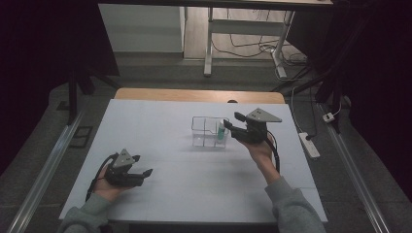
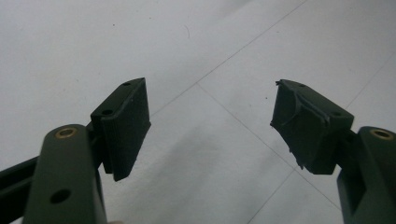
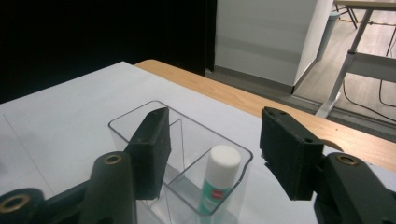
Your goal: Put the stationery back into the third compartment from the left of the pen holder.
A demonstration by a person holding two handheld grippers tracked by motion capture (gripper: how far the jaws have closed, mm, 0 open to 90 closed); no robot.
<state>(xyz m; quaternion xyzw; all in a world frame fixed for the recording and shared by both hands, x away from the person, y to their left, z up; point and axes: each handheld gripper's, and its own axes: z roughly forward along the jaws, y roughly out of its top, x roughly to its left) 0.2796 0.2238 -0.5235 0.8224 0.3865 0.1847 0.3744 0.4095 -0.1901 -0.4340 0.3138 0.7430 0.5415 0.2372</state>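
A white-capped glue stick (image 3: 218, 184) stands upright in the near right compartment of the clear divided box (image 3: 140, 114). The right gripper (image 3: 212, 149) hangs just above that box, jaws apart and clear of the stick. The left gripper (image 1: 141, 166), well apart from the box, rests wide open and empty.

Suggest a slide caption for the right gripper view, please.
Open right gripper above a glue stick standing in a clear divided box.

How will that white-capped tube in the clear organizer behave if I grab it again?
The tube stands upright in a compartment of the clear organizer, so it probably won't tip. Its round, smooth body may slip or roll once out. It looks small, likely light. The right gripper is open above it.
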